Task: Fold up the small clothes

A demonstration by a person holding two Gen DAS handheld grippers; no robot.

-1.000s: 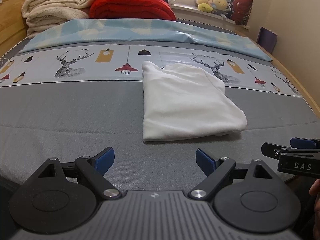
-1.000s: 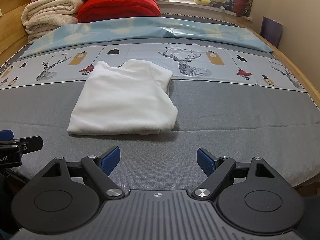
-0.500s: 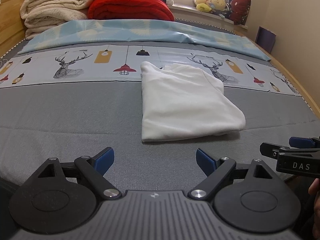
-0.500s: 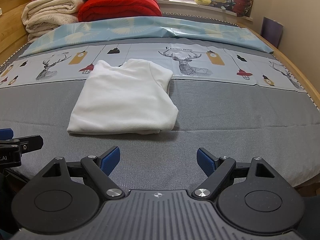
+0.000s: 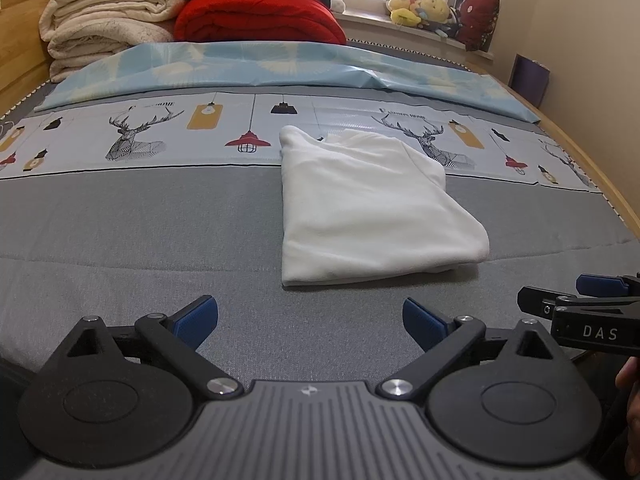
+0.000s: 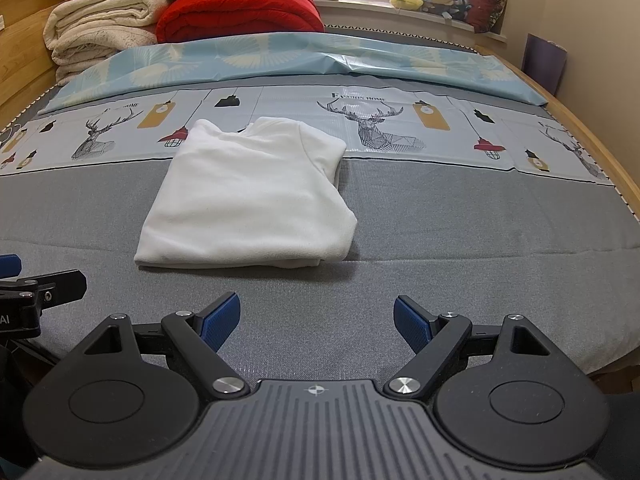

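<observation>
The white garment (image 5: pixel 372 208) lies folded into a compact rectangle on the grey bedspread (image 5: pixel 120 232), and the left gripper (image 5: pixel 310 320) and right gripper (image 6: pixel 316 318), both spread wide and empty, hover short of it, suggesting folding is done.

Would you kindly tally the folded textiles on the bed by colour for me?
White garment: 1
Red quilt: 1
Cream blankets: 2
Light blue sheet: 1
Total: 5
</observation>
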